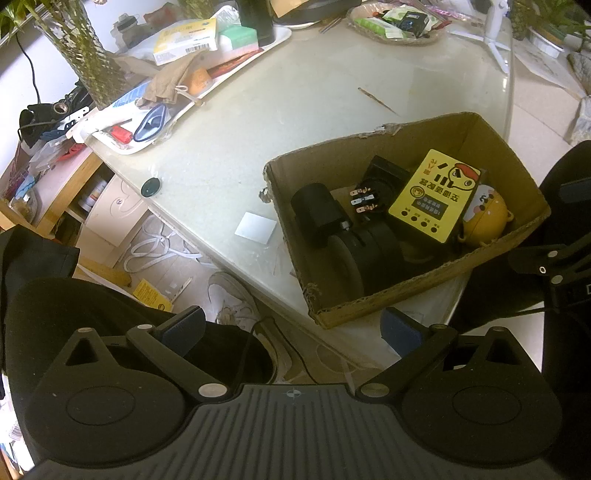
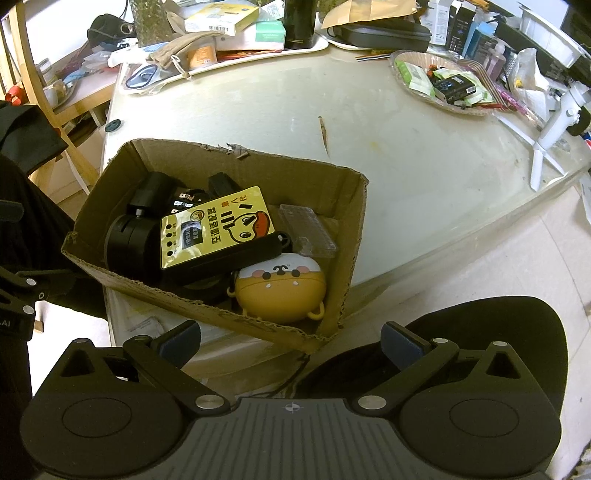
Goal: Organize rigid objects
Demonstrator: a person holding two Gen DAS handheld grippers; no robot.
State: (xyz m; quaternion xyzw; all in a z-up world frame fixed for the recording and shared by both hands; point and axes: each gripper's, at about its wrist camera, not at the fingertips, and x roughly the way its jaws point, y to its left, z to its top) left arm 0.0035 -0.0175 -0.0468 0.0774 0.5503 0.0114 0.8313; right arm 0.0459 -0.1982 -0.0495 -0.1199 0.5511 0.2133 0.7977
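Note:
An open cardboard box sits at the table's near edge. In it lie a yellow-faced black adapter, a yellow round dog-faced case, black wheel-like parts, a switch with metal pins and a clear plastic case. My left gripper is open and empty, held off the table just short of the box. My right gripper is open and empty, just before the box's near corner.
A white card and a black round cap lie on the table left of the box. A thin stick lies beyond it. A cluttered white tray, a wicker dish and a white tripod stand at the back.

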